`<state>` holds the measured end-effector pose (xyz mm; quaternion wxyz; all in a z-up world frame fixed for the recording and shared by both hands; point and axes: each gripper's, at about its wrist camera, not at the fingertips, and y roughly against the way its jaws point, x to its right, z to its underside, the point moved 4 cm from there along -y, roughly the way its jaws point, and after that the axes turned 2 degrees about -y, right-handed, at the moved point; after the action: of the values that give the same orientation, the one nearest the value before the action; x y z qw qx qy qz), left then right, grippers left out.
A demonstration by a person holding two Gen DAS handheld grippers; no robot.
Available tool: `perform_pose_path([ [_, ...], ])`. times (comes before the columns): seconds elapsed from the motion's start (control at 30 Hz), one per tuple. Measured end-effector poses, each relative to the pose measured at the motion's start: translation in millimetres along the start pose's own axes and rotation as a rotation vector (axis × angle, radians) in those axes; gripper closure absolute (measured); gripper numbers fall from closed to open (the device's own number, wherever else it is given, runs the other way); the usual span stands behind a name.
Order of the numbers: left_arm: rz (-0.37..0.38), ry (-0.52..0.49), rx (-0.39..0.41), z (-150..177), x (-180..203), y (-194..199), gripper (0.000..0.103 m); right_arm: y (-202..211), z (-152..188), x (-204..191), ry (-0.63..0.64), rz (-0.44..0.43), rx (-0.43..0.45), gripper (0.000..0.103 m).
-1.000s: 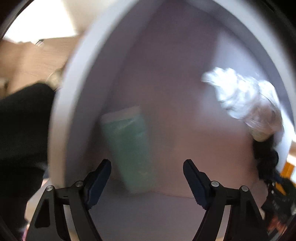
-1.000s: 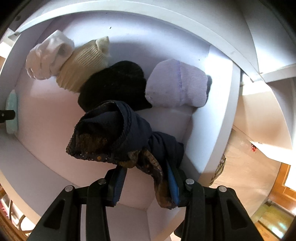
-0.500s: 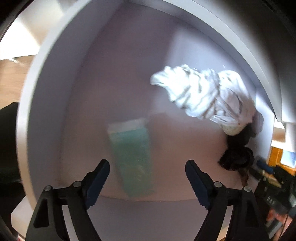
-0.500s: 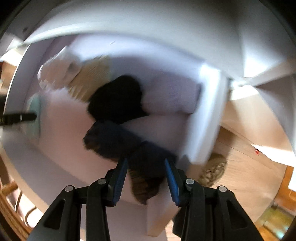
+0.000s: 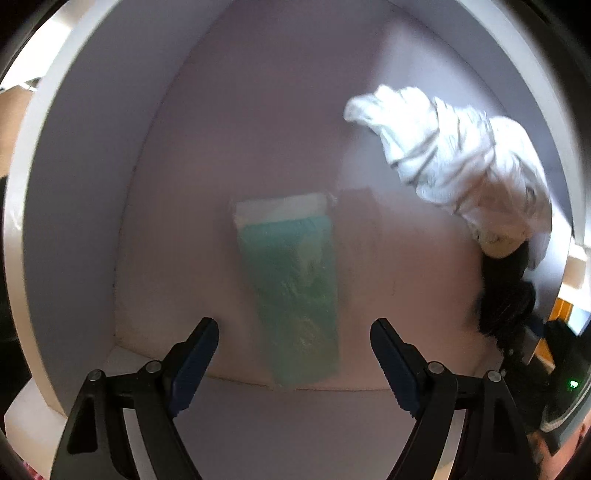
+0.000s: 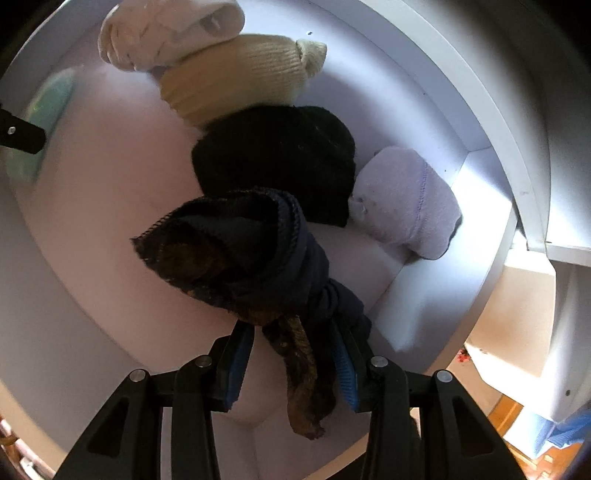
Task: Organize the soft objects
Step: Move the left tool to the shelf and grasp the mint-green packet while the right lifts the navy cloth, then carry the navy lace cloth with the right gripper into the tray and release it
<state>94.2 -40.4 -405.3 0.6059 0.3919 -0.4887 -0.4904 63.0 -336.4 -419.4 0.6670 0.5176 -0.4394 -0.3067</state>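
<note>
My right gripper (image 6: pixel 293 354) is shut on a dark navy and brown sock bundle (image 6: pixel 240 258), held over the floor of a white shelf compartment (image 6: pixel 110 192). Behind it lie rolled socks in a row: white (image 6: pixel 166 33), cream (image 6: pixel 236 81), black (image 6: pixel 277 158) and lilac (image 6: pixel 406 203). My left gripper (image 5: pixel 295 354) is open and empty, its jaws either side of the near end of a green packet (image 5: pixel 295 284) lying on the shelf floor. The white sock roll (image 5: pixel 461 166) lies to its right in the left wrist view.
The compartment's side wall (image 6: pixel 436 295) stands right of the lilac roll, with wooden floor (image 6: pixel 509 332) beyond. The left wall (image 5: pixel 74 221) is close beside my left gripper. The green packet (image 6: pixel 44 110) and a tip of the left gripper show at the right wrist view's left edge.
My left gripper has swung left to centre on the green packet, staying open. My right gripper, still shut on the dark bundle, has pulled back briefly and moved in again over the shelf floor.
</note>
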Motion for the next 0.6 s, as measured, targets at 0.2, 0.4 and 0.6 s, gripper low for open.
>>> perform_pose_path([
  [0.2,-0.049,-0.063,0.019,1,15,-1,0.041,0,0,7,-0.105,-0.036,0.006,0.072],
  [0.4,-0.057,-0.063,0.051,-5,33,0,0.058,12,9,38,-0.357,-0.273,0.000,0.078],
  [0.6,-0.062,-0.081,0.057,-4,45,-1,0.066,32,28,47,-0.553,-0.515,0.015,0.078],
])
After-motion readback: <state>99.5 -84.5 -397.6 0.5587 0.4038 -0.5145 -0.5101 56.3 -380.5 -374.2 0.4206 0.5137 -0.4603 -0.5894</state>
